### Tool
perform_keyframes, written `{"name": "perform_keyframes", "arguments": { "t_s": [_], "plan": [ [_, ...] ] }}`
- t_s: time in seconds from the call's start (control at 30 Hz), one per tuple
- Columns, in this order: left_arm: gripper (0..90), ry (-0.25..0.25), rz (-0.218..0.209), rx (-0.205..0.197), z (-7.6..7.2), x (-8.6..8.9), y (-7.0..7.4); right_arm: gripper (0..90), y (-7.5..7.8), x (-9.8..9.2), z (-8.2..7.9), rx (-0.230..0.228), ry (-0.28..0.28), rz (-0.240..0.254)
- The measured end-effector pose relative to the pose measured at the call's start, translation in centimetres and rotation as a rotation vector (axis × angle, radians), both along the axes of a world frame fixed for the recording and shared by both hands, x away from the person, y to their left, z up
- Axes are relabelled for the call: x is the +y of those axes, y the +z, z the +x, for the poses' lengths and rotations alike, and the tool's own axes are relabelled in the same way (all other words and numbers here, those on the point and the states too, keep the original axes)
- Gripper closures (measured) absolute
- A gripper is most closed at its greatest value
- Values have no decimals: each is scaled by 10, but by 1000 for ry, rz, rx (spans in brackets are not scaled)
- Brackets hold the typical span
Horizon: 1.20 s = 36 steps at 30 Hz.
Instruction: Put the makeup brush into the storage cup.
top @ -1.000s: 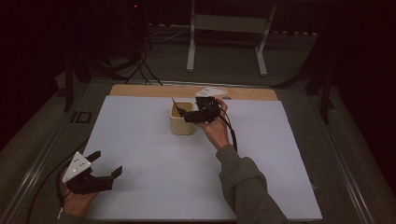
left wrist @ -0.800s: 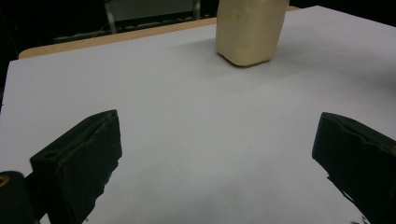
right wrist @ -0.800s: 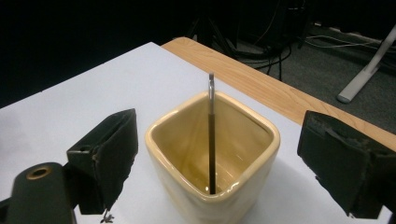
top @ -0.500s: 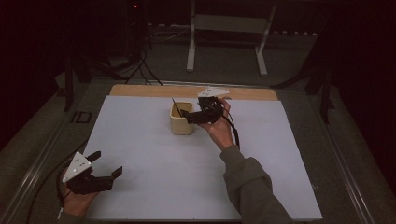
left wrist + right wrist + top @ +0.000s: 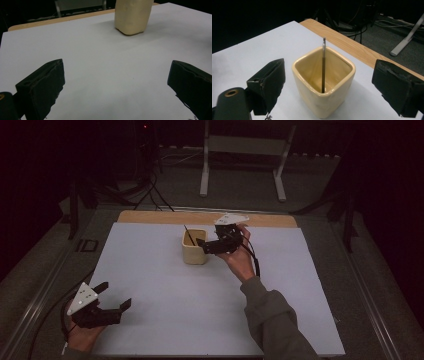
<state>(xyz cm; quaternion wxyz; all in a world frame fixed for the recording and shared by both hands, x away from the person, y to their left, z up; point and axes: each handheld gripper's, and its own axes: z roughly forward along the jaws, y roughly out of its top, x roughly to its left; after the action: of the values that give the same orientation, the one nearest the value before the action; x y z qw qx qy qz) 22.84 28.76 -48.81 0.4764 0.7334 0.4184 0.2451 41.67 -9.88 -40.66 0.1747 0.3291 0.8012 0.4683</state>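
Observation:
A cream square cup (image 5: pixel 194 253) stands on the white sheet toward the far middle, with a thin dark stick (image 5: pixel 189 235) leaning inside it. My right gripper (image 5: pixel 204 246) is held open just right of the cup, its jaws pointing at the cup's side. In the right gripper view the cup (image 5: pixel 324 102) and the stick (image 5: pixel 323 65) sit between the wide-apart jaws of the right gripper (image 5: pixel 330 73). My left gripper (image 5: pixel 115 296) rests open at the near left, far from the cup. In its own view the left gripper (image 5: pixel 115 80) holds nothing, and the cup (image 5: pixel 133 16) stands ahead.
The white sheet (image 5: pixel 165 295) covers most of the table, and a wooden strip (image 5: pixel 150 216) runs along its far edge. Cables (image 5: pixel 150 195) and a white stand's legs (image 5: pixel 240 175) lie on the dark floor beyond. A cable trails from each gripper.
The right hand has edged slightly to the right beside the cup. The left gripper has stayed where it was.

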Motion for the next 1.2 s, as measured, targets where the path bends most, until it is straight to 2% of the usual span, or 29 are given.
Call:
{"name": "perform_keyframes", "arguments": {
  "t_s": [0.3, 0.63, 1.03, 1.2],
  "plan": [
    [22, 2, 0, -2, 0, 0, 0, 114, 3, -10, -7, 1, 17, -7],
    [22, 1, 1, -3, 0, 0, 0, 114, 2, -29, -15, -9, 8, -16],
    [21, 1, -3, -4, 0, 0, 1, 111, 0, -44, -27, -7, 28, -50],
    [21, 1, 0, -2, 0, -1, 0, 110, -2, -54, -31, -1, 19, -37]
  ]
}}
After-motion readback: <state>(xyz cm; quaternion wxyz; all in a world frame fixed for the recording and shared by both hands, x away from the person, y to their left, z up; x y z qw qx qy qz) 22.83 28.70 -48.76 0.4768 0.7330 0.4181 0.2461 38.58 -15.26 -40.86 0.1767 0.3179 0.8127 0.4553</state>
